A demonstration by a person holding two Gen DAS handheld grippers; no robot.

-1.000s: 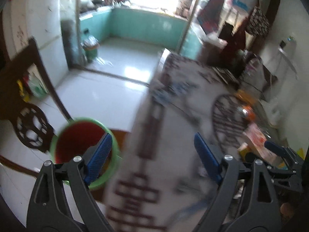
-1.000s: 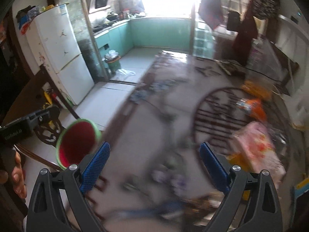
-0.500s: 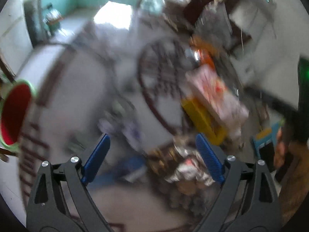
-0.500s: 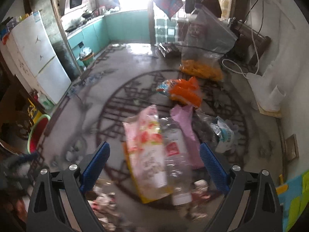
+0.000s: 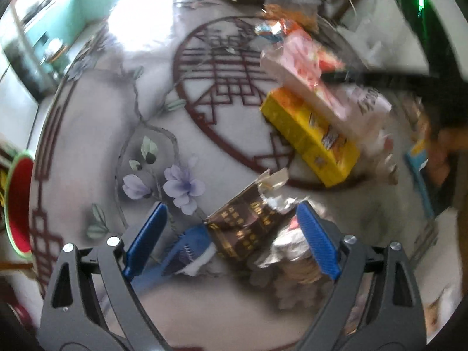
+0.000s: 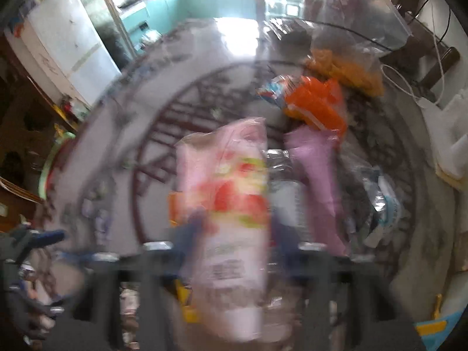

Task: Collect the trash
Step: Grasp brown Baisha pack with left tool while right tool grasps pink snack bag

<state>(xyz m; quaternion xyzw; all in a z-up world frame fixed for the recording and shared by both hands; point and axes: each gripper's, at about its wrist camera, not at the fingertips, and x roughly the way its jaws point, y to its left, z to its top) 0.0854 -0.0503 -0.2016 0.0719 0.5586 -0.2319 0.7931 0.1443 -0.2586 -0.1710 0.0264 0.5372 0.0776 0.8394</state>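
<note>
Straddling brown wrapper (image 5: 244, 222), left gripper (image 5: 231, 239) (jaws wide)

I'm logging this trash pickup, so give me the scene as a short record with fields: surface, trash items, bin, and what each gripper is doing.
surface: patterned table with a dark red circular design and painted purple flowers
trash: yellow box; pink packet lying over it; brown wrapper; orange packet
bin: red bucket with green rim, past the table's left edge
left gripper: open, jaws either side of the brown wrapper
right gripper: heavily blurred, at the pink packet; open or shut unclear
</note>
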